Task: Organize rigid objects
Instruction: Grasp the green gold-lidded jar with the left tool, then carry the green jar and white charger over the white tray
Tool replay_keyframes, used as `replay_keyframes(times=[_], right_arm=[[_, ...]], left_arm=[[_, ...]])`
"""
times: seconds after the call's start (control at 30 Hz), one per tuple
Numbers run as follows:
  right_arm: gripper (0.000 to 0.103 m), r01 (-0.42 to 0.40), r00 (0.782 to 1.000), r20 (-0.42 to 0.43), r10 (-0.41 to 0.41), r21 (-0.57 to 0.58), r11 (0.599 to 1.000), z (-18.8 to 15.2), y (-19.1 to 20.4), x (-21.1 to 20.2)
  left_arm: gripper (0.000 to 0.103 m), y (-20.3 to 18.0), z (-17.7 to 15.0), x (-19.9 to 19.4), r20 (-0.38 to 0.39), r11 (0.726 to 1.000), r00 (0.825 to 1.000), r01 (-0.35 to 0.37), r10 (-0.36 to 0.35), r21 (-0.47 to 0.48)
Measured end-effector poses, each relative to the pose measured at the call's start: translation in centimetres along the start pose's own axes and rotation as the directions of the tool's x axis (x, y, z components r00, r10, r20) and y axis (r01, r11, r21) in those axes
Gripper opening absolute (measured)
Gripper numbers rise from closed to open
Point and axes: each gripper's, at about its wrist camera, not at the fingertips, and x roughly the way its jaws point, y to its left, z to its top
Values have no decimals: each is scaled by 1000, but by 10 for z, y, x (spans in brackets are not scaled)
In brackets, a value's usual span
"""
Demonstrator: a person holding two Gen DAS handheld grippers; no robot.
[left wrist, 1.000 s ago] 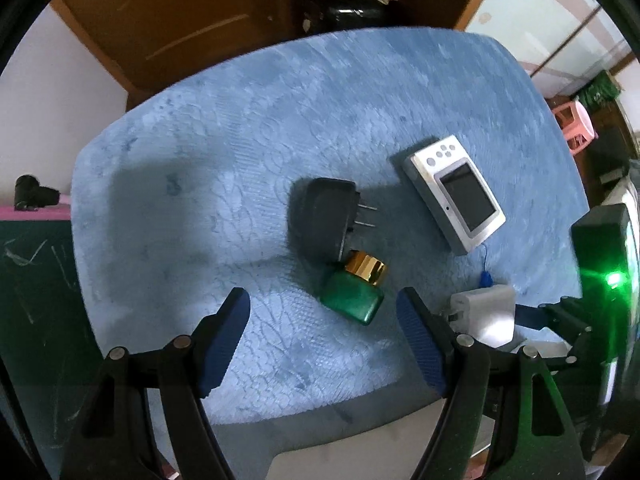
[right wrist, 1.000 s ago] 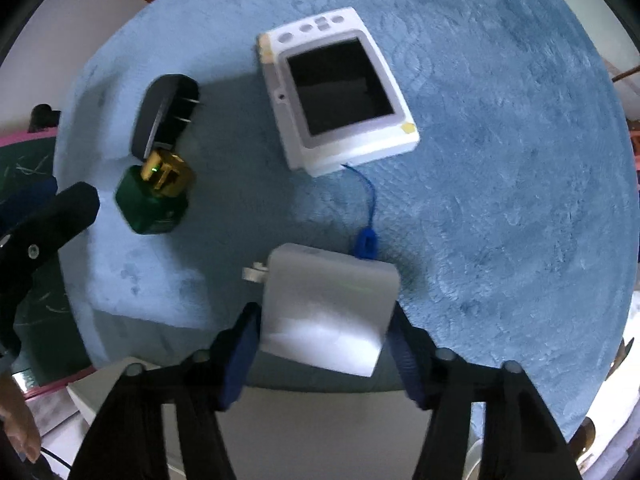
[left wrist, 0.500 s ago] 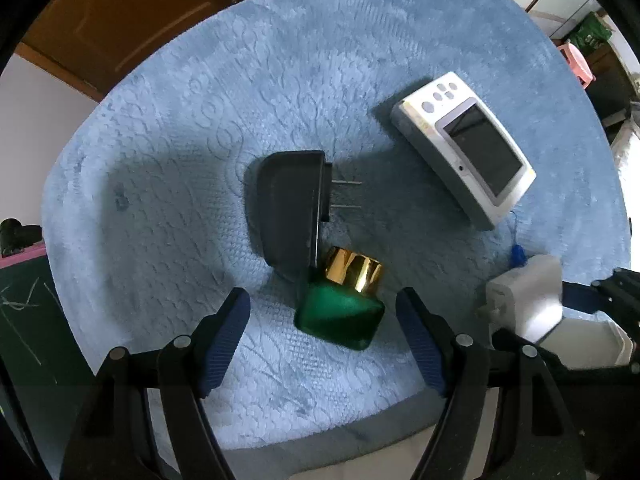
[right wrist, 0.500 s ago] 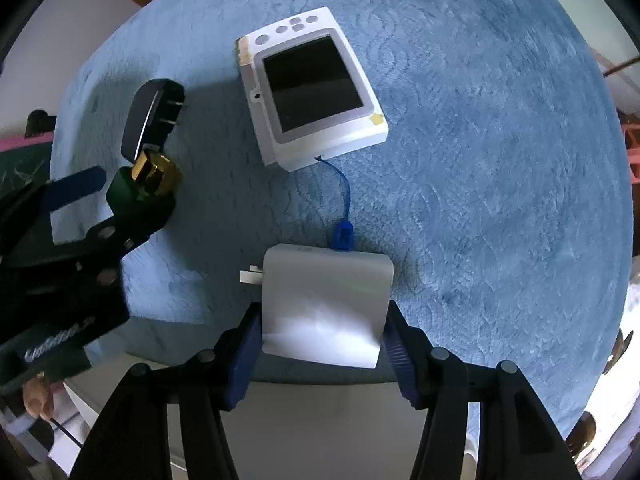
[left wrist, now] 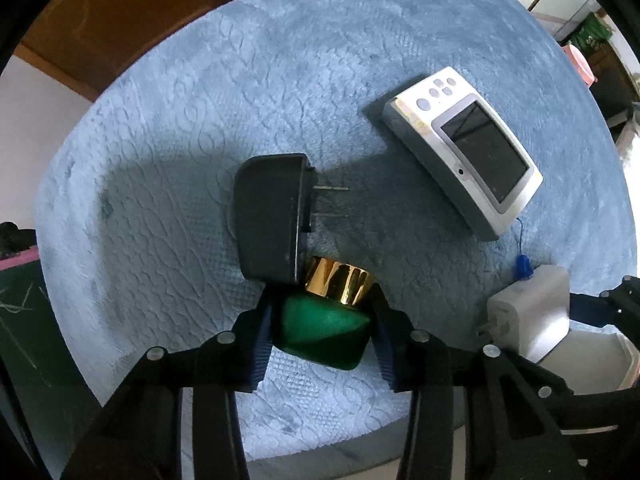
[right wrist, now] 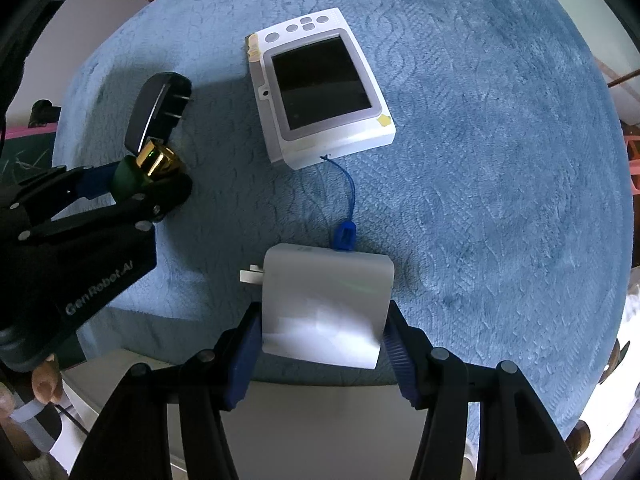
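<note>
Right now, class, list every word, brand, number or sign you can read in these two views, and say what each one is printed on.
"GenRobot.AI": on the black body of the left hand-held gripper, seen in the right wrist view.
Buttons on the white screen device: any marks too small to read.
Yellow stickers on that device's corners: no legible text.
Black plug adapter, green bottle, white charger: no readable text.

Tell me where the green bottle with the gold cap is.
The green bottle sits low in the left wrist view, between the left gripper's closed fingers, its gold cap touching the black plug adapter on the blue cloth.
</note>
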Motion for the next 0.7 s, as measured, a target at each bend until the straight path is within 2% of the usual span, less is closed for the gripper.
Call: replay_keyframes(times=[0.17, 0.37, 0.5, 0.7], right_arm=[[58, -11, 1000, 7, 11, 5, 1000, -2, -9, -1], [58, -27, 999, 19, 26, 21, 999, -7, -14, -9], [57, -70, 997, 46, 68, 42, 997, -13, -19, -25], [57, -102, 982, 159, 97, 19, 995, -32, -17, -76]], left_arm=[[46, -8, -15, -13, 53, 999, 998, -25, 26, -26], [46, -2, -28, -56, 155, 998, 987, -34, 44, -62], [46, -2, -46, -103, 245, 995, 967, -54, 72, -79], [46, 1, -79, -168, 353, 993, 932, -54, 89, -107]])
